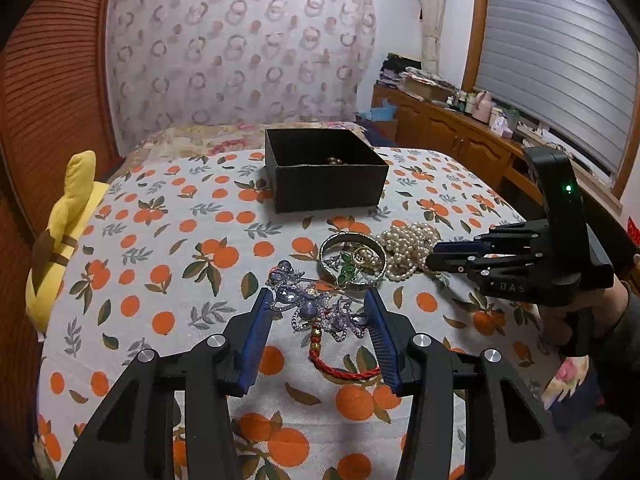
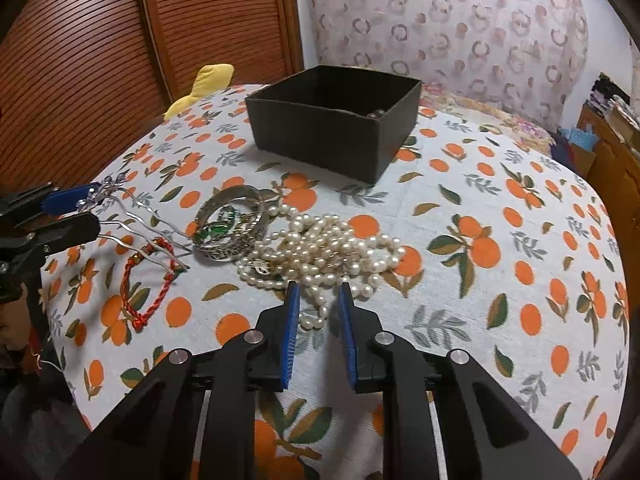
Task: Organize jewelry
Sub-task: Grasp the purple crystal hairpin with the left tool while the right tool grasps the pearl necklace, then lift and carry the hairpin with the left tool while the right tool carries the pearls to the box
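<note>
Pearls (image 2: 320, 252) lie heaped in tangled cream strands.

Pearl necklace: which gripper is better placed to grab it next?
Right. The right gripper is open with a pearl necklace strand already between its fingertips. The left gripper is open around the purple hair comb, with the bangle between it and the pearls.

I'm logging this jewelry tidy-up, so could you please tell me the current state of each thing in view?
Black box: open, no lid, small beads inside.
Pearl necklace: heaped on the cloth, end between the right fingers.
Purple hairpin: flat, between the left fingers.
Red cord bracelet: lying loose.
Bangles: piled beside the pearls.
Left gripper: open.
Right gripper: open.
</note>
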